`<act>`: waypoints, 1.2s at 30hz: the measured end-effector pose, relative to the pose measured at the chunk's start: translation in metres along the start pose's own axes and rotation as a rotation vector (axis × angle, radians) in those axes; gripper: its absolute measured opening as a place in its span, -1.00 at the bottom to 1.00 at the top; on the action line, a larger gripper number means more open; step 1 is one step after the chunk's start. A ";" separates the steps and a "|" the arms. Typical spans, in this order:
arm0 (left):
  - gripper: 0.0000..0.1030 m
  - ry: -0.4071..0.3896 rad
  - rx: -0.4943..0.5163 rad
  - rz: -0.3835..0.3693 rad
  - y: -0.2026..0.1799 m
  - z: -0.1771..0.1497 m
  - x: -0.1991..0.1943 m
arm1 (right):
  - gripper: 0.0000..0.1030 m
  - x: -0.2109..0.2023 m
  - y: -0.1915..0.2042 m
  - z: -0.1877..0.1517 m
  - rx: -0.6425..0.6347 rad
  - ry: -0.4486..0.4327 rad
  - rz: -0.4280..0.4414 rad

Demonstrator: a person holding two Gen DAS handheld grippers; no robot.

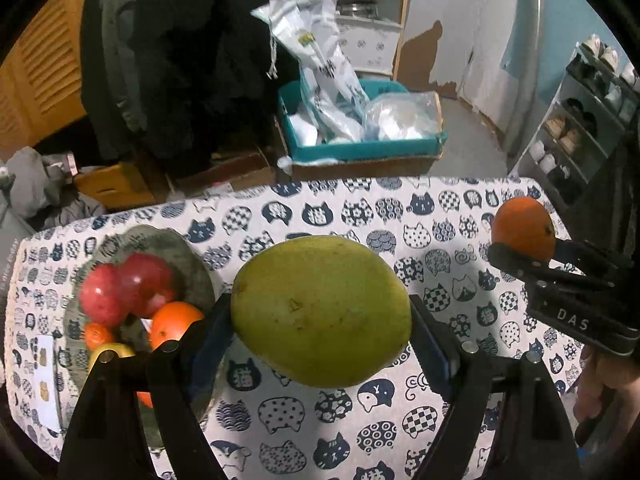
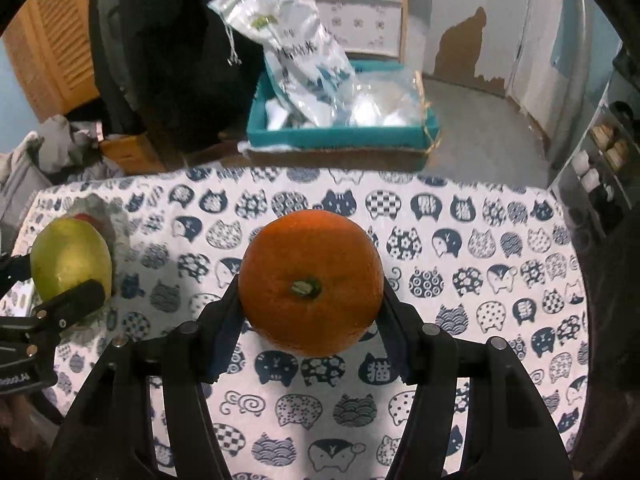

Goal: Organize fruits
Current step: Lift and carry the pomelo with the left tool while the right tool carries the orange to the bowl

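My left gripper is shut on a large yellow-green mango, held above the cat-print tablecloth. My right gripper is shut on an orange, stem toward the camera, also off the cloth. From the left wrist view the right gripper with its orange is at the right. In the right wrist view the left gripper with the mango is at the left. A grey-green plate at the left holds two red apples, an orange, a small tangerine and a yellow fruit.
Beyond the table's far edge stands a teal box with white plastic bags, on a cardboard box. A dark coat hangs at the back left. A shoe rack stands at the right. A hand holds the right gripper.
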State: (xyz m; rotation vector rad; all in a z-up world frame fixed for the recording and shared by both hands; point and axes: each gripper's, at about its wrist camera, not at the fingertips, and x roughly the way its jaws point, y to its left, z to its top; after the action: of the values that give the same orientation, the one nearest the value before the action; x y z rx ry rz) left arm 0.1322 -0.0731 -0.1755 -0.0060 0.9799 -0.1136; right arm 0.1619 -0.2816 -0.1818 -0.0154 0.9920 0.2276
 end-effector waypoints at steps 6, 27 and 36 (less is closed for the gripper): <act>0.64 -0.055 -0.009 0.013 0.012 0.003 -0.032 | 0.20 -0.031 0.014 0.009 -0.012 -0.051 0.014; 0.64 -0.164 -0.079 0.059 0.066 -0.002 -0.097 | 0.20 -0.104 0.091 0.030 -0.129 -0.186 0.117; 0.64 -0.178 -0.130 0.101 0.105 -0.009 -0.107 | 0.20 -0.086 0.136 0.044 -0.171 -0.177 0.160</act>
State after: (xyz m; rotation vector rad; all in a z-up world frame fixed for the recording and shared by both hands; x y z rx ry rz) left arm 0.0757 0.0421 -0.0972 -0.0850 0.8067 0.0430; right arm 0.1264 -0.1599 -0.0737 -0.0709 0.7959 0.4527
